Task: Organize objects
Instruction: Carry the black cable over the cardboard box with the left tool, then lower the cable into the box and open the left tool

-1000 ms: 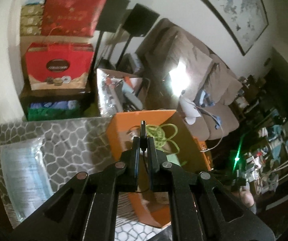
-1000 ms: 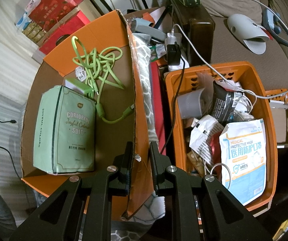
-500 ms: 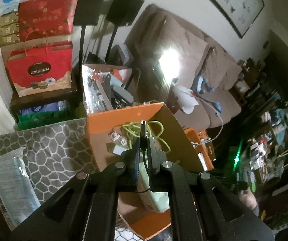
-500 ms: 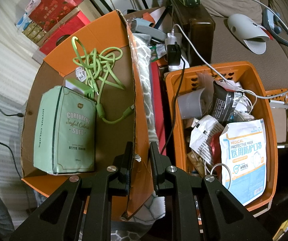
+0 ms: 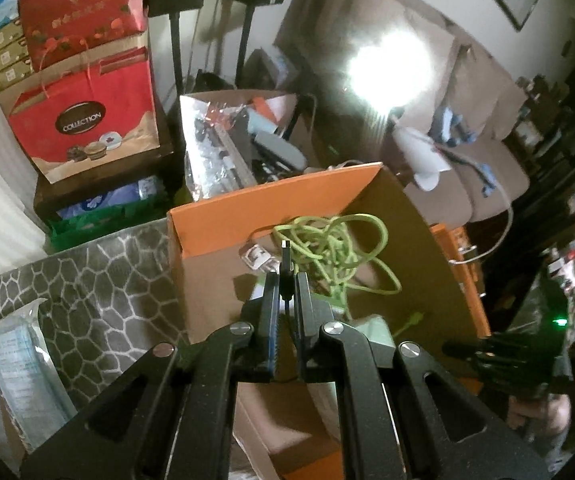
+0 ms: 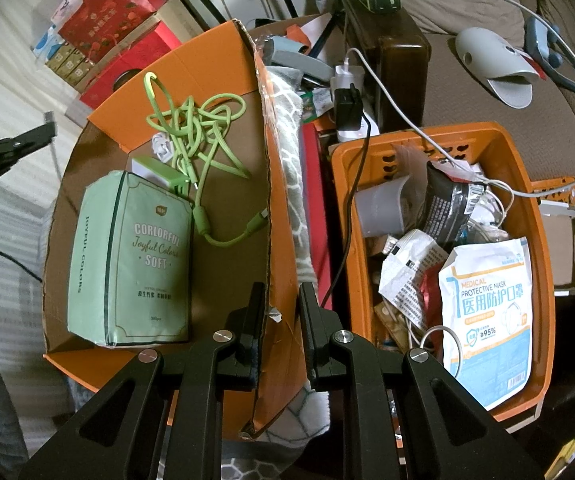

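My left gripper [image 5: 286, 280] is shut on a thin black cable; its USB plug [image 5: 286, 258] sticks up between the fingers. It hangs above the open orange cardboard box [image 5: 271, 208]. The box holds a tangled green cable [image 5: 339, 248], a white adapter [image 5: 257, 258] and a green tissue pack [image 6: 131, 256]. My right gripper [image 6: 283, 300] straddles the box's right wall [image 6: 277, 208], jaws a little apart and empty. The left gripper also shows at the left edge of the right wrist view [image 6: 27, 140].
An orange plastic basket [image 6: 543, 280] of packets, a mask bag [image 6: 487, 320] and wires stands right of the box. A grey patterned blanket [image 5: 87, 272] and a clear bag [image 5: 19, 368] lie left. Red gift bags [image 5: 87, 120], a sofa and a charger surround.
My left gripper has moved forward over the box with the black cable, showing more of the box's inside. It has entered the right wrist view's left edge. The right gripper has not moved.
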Available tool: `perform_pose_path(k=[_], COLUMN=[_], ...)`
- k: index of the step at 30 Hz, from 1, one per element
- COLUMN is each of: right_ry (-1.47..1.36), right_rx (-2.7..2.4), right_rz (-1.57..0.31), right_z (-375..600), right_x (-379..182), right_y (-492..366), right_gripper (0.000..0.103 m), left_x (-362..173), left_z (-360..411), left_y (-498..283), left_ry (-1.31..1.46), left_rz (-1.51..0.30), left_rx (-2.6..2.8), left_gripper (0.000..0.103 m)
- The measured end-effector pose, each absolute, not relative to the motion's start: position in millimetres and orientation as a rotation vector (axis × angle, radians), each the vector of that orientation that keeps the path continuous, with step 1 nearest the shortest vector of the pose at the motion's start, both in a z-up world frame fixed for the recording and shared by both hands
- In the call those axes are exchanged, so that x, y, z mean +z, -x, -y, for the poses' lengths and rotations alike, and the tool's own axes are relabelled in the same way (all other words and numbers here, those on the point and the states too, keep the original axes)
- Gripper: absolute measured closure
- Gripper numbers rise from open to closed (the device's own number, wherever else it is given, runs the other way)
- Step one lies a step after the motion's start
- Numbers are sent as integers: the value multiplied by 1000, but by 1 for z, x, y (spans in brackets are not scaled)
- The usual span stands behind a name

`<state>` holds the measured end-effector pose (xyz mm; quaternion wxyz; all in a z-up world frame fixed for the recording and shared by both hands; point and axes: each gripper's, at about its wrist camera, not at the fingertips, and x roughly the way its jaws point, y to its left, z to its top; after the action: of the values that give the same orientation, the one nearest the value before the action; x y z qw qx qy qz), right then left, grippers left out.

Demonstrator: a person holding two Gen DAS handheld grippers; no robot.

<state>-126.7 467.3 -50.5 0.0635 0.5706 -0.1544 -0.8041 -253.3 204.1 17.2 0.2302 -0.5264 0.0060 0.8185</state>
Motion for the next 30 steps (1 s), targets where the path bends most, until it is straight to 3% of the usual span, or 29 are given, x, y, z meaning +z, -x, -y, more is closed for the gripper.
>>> perform_pose_path(k=[23,30], right_ry=[-1737,-1738], right_rx=[-2425,-2425], right_rz=[451,454], right_z=[-467,-467], right_x=[-49,-50], right_y=[129,128], right_gripper=[88,87], left_x=[-52,-43], left_z=[-245,-238], left_y=[287,282], left_ry=[1601,1581], left_rz=[-145,-134], left_rx=[2237,2242], left_gripper=[96,81])
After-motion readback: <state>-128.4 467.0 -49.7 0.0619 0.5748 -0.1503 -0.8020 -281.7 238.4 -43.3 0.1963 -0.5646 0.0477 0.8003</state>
